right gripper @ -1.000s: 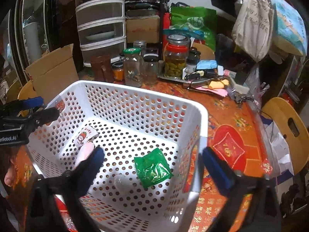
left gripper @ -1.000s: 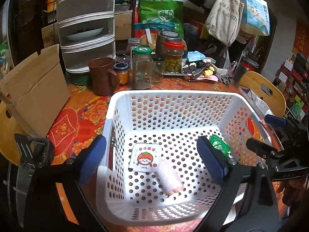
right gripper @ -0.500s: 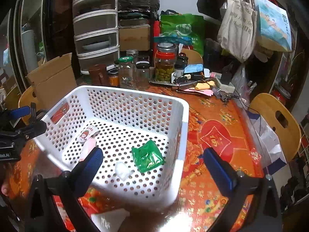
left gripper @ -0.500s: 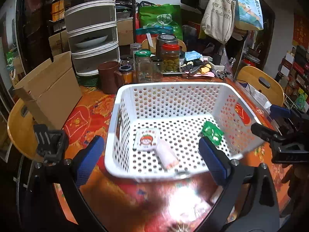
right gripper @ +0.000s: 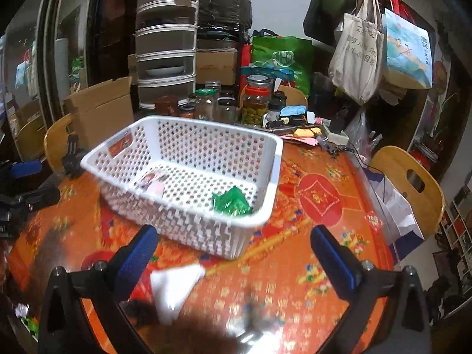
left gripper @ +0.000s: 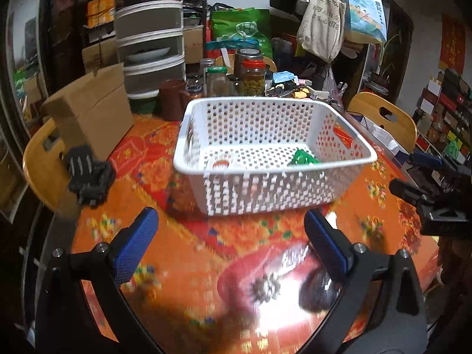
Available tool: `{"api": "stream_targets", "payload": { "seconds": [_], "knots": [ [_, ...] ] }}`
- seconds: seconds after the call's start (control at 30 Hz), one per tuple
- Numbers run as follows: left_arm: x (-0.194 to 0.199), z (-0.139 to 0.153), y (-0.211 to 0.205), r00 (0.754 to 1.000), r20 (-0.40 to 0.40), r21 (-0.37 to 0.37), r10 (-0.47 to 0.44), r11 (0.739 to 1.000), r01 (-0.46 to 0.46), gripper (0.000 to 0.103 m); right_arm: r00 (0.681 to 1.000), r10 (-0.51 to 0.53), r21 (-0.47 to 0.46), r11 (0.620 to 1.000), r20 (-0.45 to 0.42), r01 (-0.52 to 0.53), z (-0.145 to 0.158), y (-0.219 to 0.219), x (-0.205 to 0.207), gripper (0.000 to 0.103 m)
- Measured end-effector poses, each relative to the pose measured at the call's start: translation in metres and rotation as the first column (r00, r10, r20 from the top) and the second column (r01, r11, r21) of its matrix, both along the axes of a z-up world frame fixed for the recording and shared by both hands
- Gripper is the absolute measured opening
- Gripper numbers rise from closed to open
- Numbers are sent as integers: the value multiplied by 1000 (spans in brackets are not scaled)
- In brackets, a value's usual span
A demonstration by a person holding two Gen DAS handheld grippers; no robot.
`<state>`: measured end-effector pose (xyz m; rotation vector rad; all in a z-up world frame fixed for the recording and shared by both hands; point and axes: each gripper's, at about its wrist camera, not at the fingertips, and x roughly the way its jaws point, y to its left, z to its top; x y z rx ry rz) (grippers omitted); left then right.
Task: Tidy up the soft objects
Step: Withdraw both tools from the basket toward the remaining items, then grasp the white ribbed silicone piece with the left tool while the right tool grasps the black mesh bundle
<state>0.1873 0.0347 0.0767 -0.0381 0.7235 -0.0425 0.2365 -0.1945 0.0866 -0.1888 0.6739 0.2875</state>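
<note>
Right, both our grippers, left gripper (left gripper: 230,244) and right gripper (right gripper: 234,258), hang wide apart and empty, short of the white basket (right gripper: 188,221). Green packet (right gripper: 231,202) sits at 4 o'clock inside, pink roll (right gripper: 155,188) at 9. A white soft piece (right gripper: 174,286) lies outside at 6; heavy blur suggests we could mis-grab it.
</note>
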Motion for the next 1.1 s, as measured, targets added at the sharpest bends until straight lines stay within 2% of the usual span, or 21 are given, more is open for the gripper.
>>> {"api": "stream_targets", "payload": {
  "seconds": [0.23, 0.37, 0.5, 0.6, 0.7, 0.83, 1.03, 1.1],
  "knots": [
    [-60, -39, 16, 999, 1, -53, 51, 997, -51, 98, 999, 37, 80, 996, -36, -34, -36, -15, -58, 103],
    [-73, -69, 11, 999, -24, -79, 39, 996, -41, 98, 997, 42, 115, 993, -65, -34, -66, -17, -80, 103],
    [-68, -96, 2, 998, -61, -82, 22, 996, -27, 98, 994, 50, 134, 990, -102, -36, -94, -13, -96, 103],
    [-64, -109, -5, 997, -71, -86, 23, 996, -29, 98, 993, 56, 154, 987, -108, -39, -104, -9, -104, 103],
    [-61, -119, -10, 997, -75, -94, 14, 995, -21, 98, 993, 70, 185, 981, -98, -51, -106, -3, -114, 102],
    [-52, -126, -21, 997, -80, -76, 6, 997, -13, 98, 991, 102, 155, 984, -87, -88, -108, 17, -122, 102],
    [-36, -133, -34, 995, -98, -58, 2, 998, -8, 98, 993, 85, 159, 985, -82, -71, -109, 15, -120, 102],
    [-33, -134, -37, 995, -98, -53, 5, 999, -11, 93, 993, 79, 159, 985, -84, -65, -110, 12, -119, 102]
  ]
}}
